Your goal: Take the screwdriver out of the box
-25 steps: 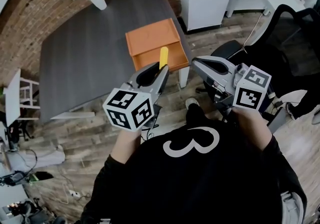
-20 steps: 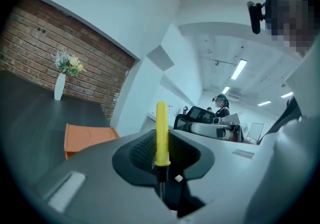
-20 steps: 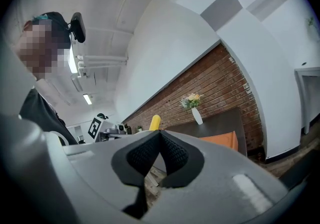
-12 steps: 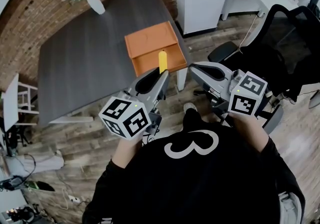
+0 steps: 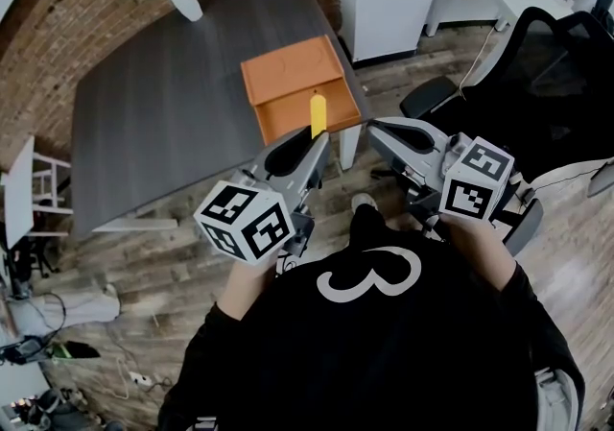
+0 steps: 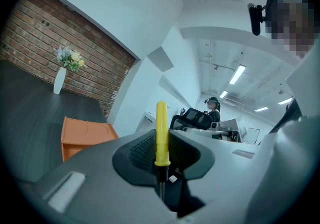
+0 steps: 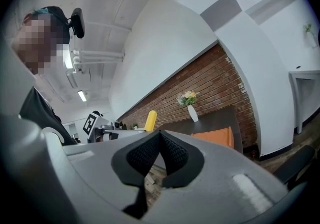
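Screwdriver (image 6: 161,133) out of the orange box (image 5: 288,74) — its yellow handle stands upright above my left tongs (image 5: 313,141), whose jaws pinch it near the base of the handle. I hold it in the air off the near edge of the dark table (image 5: 163,112), clear of the box. My right tongs (image 7: 159,135) are closed on nothing — the removal looks done; at most, setting the tool down remains.
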`<state>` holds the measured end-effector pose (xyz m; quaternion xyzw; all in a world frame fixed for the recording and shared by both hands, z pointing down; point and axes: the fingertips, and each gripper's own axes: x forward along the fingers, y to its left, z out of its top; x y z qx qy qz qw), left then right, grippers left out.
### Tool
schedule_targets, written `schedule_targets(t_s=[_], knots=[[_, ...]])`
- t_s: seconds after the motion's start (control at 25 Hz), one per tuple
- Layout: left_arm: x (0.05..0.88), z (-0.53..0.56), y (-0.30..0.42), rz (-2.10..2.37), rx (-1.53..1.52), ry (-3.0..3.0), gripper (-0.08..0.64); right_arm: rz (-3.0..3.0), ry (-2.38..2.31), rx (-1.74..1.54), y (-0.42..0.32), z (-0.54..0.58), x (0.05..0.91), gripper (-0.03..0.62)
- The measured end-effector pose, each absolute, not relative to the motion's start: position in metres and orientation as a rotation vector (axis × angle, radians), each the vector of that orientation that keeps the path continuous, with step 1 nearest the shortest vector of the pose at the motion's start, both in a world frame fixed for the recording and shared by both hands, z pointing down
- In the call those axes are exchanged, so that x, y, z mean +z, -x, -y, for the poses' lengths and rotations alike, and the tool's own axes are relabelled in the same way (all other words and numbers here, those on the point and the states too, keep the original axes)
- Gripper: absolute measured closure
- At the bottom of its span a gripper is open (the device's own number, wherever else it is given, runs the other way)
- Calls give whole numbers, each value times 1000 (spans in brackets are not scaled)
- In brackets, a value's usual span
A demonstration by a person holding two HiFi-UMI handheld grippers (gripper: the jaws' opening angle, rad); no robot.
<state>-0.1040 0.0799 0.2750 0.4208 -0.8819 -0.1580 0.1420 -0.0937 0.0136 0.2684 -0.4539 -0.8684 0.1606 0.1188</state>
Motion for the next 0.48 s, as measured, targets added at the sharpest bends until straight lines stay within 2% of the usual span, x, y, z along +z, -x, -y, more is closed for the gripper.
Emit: schedule_targets(t_s=[0.48], knots=[[277,-76,110,2552,-438,-1200,466,2536,1328,460,102,-11,270,592]])
